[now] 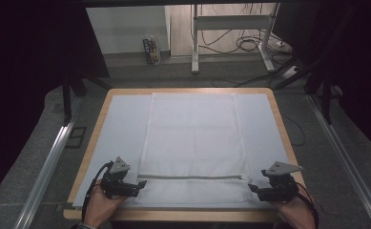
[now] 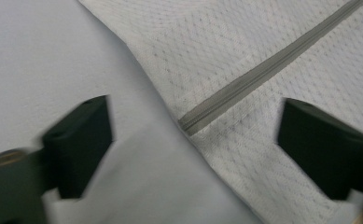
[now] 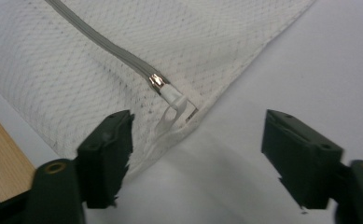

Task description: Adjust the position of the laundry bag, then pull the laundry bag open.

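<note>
Jaws of both grippers stand wide apart and hold nothing. The left gripper (image 1: pixel 140 183) sits near the table's front left corner, its jaws spread on either side of the mesh bag's (image 1: pixel 192 138) edge where the grey zipper (image 2: pixel 268 70) ends, with no pad pressing the cloth. The right gripper (image 1: pixel 252 187) sits near the front right corner, its jaws open around the bag's corner and the white zipper pull (image 3: pixel 174 100), also not touching it. The bag lies flat along the middle of the table (image 1: pixel 278 119), on a pale blue sheet (image 1: pixel 121 124) that covers the wooden top. Beyond the far edge are grey floor, a metal frame (image 1: pixel 231 21) and loose cables (image 1: pixel 250 45).
</note>
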